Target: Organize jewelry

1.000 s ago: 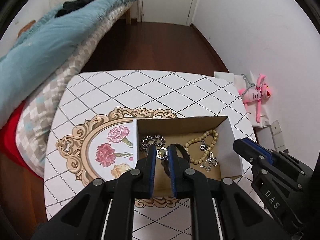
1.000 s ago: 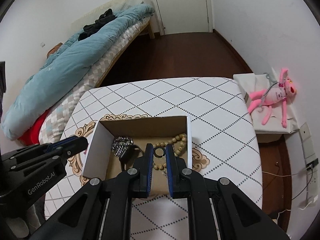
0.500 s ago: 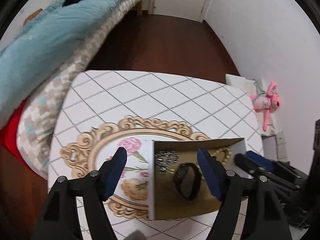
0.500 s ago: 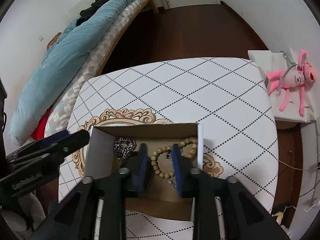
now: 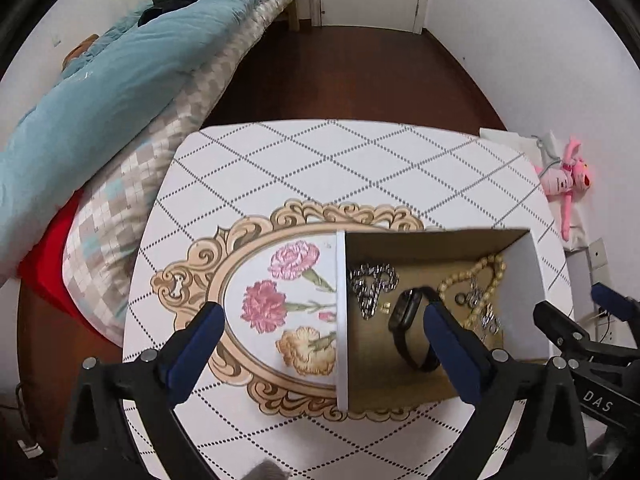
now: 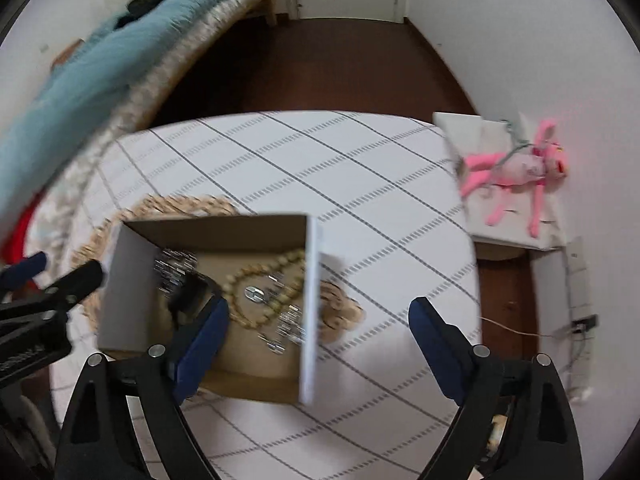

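Note:
An open cardboard box [image 5: 532, 268] with white outer walls sits on the patterned table. Inside lie a silver chain [image 5: 372, 284], a black watch band [image 5: 412, 328], a beige bead bracelet [image 5: 476, 276] and small silver pieces [image 5: 486, 316]. My left gripper [image 5: 320, 316] is open and empty, held above the box's left wall. My right gripper [image 6: 319, 318] is open and empty above the box's right wall [image 6: 310, 300]; this view is blurred. The bracelet [image 6: 264, 288] and a silver ring [image 6: 254, 294] show in the box there.
The table [image 5: 320, 160] has a diamond-pattern cover with a floral oval print [image 5: 280, 304]. A bed with a blue duvet [image 5: 120, 60] lies at the left. A pink plush toy [image 6: 516, 172] lies on a white stand at the right.
Both grippers opened wide, let their rings go into the box and pulled back and up. The right view now moves fast and is blurred.

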Tool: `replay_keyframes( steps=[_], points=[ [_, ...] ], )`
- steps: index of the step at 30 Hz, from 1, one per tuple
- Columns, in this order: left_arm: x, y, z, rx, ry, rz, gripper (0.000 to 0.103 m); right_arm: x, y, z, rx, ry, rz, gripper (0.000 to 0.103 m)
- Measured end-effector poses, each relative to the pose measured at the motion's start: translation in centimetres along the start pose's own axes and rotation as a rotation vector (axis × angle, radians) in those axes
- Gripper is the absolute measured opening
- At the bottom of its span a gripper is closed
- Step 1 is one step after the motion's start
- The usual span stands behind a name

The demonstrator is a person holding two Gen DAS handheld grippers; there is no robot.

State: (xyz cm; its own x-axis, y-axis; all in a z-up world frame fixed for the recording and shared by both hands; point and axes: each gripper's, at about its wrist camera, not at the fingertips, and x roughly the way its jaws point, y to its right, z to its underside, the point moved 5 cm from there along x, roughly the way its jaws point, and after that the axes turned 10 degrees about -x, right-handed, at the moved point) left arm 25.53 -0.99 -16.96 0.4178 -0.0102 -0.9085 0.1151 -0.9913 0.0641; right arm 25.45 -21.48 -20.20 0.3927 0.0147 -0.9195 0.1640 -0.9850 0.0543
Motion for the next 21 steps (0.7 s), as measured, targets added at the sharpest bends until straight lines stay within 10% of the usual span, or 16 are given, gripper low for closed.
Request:
replay_keyframes(
  steps=[21],
  points=[
    [-5.8, -1.2, 3.6, -0.047, 0.091, -0.027, 0.102, -4.5, 0.7, 3.8, 0.023, 0.065, 0.079, 0.103]
  ],
)
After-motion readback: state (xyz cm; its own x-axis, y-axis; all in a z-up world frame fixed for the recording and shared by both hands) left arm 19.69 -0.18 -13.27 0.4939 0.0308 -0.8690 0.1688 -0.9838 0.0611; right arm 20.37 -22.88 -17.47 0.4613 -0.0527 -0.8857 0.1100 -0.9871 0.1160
